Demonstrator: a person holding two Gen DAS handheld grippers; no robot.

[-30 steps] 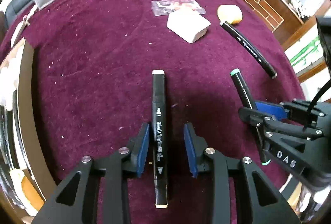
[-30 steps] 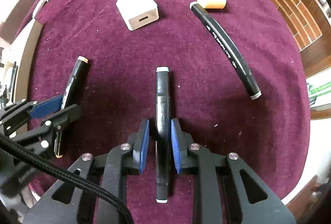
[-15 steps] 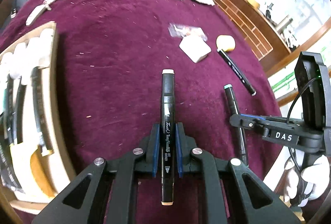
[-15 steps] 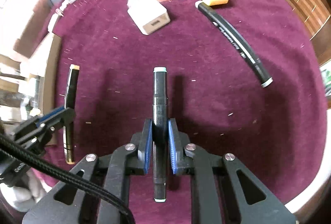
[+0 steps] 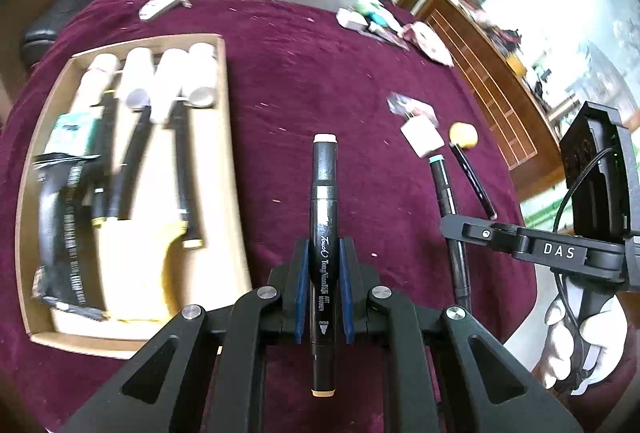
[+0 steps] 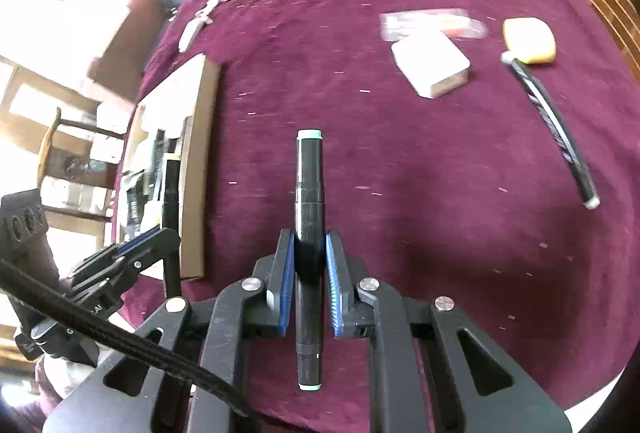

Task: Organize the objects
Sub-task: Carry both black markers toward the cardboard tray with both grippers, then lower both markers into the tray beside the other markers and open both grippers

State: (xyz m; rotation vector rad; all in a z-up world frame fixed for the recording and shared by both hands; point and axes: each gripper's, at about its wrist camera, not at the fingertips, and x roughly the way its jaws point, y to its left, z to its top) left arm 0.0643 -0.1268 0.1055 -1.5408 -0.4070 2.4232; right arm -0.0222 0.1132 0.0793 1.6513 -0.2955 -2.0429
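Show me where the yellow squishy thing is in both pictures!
Left wrist view: the yellow sponge sits right of centre on the cloth, small, just right of the white block.
Right wrist view: the yellow sponge sits at the upper right, touching the top end of a loose black marker.
Shared landmark: the white block lies beside the sponge in both views.

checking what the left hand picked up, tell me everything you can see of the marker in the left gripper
The marker is a black double-ended art marker with a glossy plastic-looking barrel, a white cap end pointing away from the camera and a tan cap end nearest it. White lettering on the barrel includes "Touch" and "ART MARKER". A seam shows where the far cap meets the barrel. It lies lengthwise along the left gripper, clamped mid-barrel between the blue-padded fingers, lifted off the maroon cloth and touching nothing else.
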